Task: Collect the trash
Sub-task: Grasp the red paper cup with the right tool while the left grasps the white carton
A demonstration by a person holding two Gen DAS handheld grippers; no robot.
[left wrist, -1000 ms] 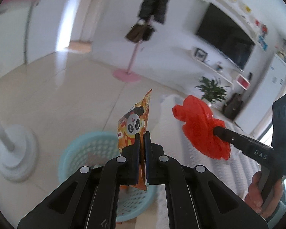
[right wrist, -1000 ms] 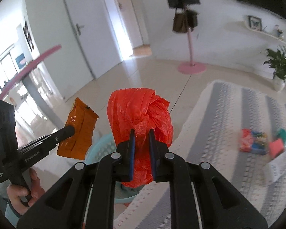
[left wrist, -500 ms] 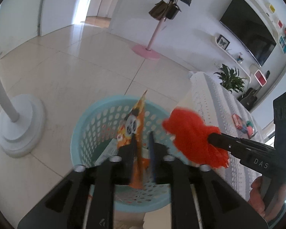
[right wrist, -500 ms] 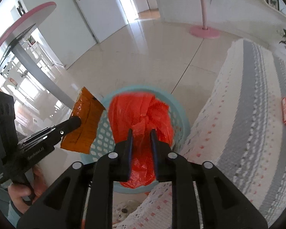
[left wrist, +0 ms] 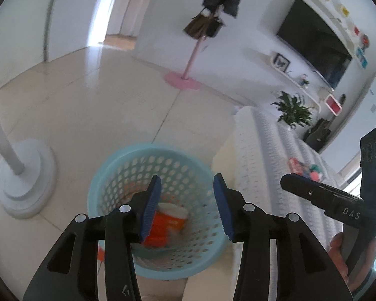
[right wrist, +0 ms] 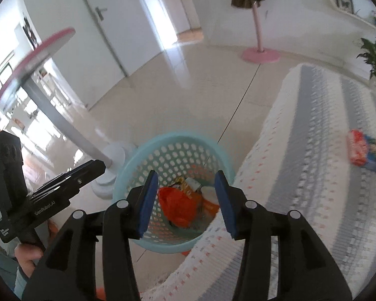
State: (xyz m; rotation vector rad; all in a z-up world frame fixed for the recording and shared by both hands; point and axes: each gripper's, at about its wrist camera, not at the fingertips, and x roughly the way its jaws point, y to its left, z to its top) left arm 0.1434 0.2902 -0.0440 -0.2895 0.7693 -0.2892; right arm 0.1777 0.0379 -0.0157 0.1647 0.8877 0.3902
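A light blue perforated basket (left wrist: 117,165) stands on the floor beside the sofa; it also shows in the right wrist view (right wrist: 148,155). Inside lie a crumpled red plastic bag (right wrist: 179,207), an orange snack wrapper (right wrist: 185,184) and an orange cup with a white lid (right wrist: 209,198); the cup shows in the left wrist view too (left wrist: 169,217). My left gripper (left wrist: 186,205) is open and empty above the basket. My right gripper (right wrist: 185,202) is open and empty above the basket. Each gripper shows from the side in the other's view.
A sofa with a white and grey knitted cover (right wrist: 313,175) lies right of the basket, with colourful wrappers (right wrist: 361,148) on it. A white round stand base (left wrist: 25,175) is left of the basket. A pink coat stand (left wrist: 185,80) and a potted plant (left wrist: 293,113) stand farther off.
Both grippers have opened. The snack wrapper has dropped from the left one and the red bag from the right one; both now lie in the basket.
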